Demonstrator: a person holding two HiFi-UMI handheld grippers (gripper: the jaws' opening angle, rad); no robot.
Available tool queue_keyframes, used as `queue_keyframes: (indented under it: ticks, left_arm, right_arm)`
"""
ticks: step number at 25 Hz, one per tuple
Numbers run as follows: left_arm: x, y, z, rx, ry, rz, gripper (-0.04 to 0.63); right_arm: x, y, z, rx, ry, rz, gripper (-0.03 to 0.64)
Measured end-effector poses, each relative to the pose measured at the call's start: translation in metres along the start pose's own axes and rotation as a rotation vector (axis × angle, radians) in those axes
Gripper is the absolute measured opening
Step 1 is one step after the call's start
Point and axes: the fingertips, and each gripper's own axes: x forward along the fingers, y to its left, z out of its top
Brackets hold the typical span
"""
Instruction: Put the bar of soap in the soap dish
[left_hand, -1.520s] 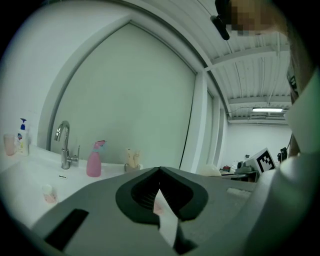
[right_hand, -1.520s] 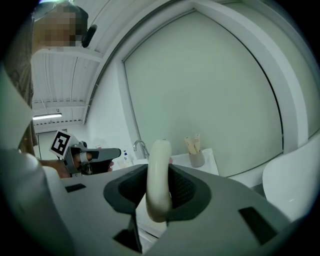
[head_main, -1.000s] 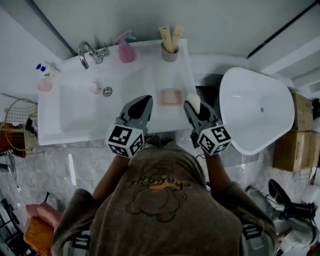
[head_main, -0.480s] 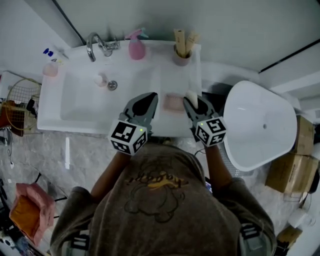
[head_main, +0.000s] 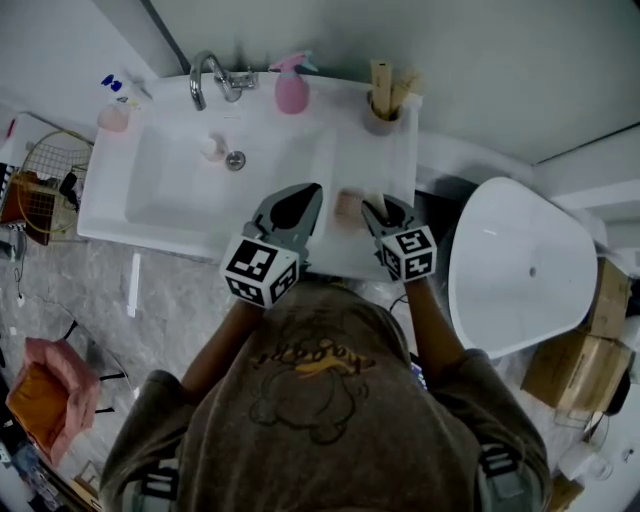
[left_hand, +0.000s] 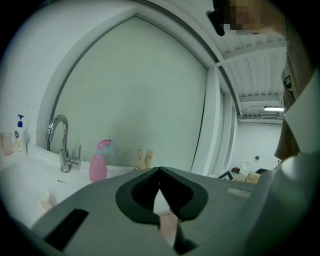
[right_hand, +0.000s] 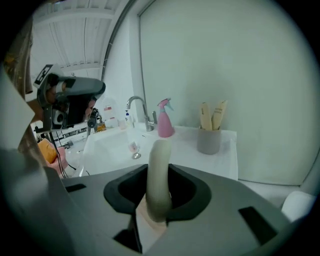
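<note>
A cream bar of soap (right_hand: 159, 175) stands on edge between the jaws of my right gripper (right_hand: 160, 170), which is shut on it. In the head view the right gripper (head_main: 372, 206) hangs at the right edge of the pink soap dish (head_main: 346, 207) on the counter beside the basin. The dish (right_hand: 150, 226) shows just under the soap. My left gripper (head_main: 311, 191) hovers at the dish's left side, jaw tips together and nothing held. Through that gripper's (left_hand: 159, 172) slot the dish (left_hand: 168, 223) is visible.
A chrome faucet (head_main: 205, 75), a pink spray bottle (head_main: 291, 92) and a grey cup of tubes (head_main: 381, 112) line the back of the white sink (head_main: 170, 215). A large white tub (head_main: 520, 270) stands to the right, a wire basket (head_main: 45, 175) to the left.
My right gripper has come down and in with the soap, from beside the dish to its right edge. The left gripper has drifted slightly toward the dish.
</note>
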Motion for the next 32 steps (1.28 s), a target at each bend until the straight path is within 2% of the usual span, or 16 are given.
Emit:
queue_keyframes:
  ticks: [12, 23, 32]
  left_arm:
    - [-0.008, 0.008, -0.007, -0.030, -0.001, 0.051, 0.002]
    - [-0.011, 0.011, -0.007, -0.049, -0.007, 0.063, 0.002]
    - [-0.010, 0.011, -0.010, -0.067, -0.006, 0.050, 0.002]
  right_arm:
    - [0.032, 0.012, -0.045, -0.182, 0.222, 0.047, 0.112]
    - [0.041, 0.016, -0.061, -0.240, 0.288, 0.044, 0.114]
    - [0.042, 0.018, -0.054, -0.206, 0.256, 0.044, 0.118]
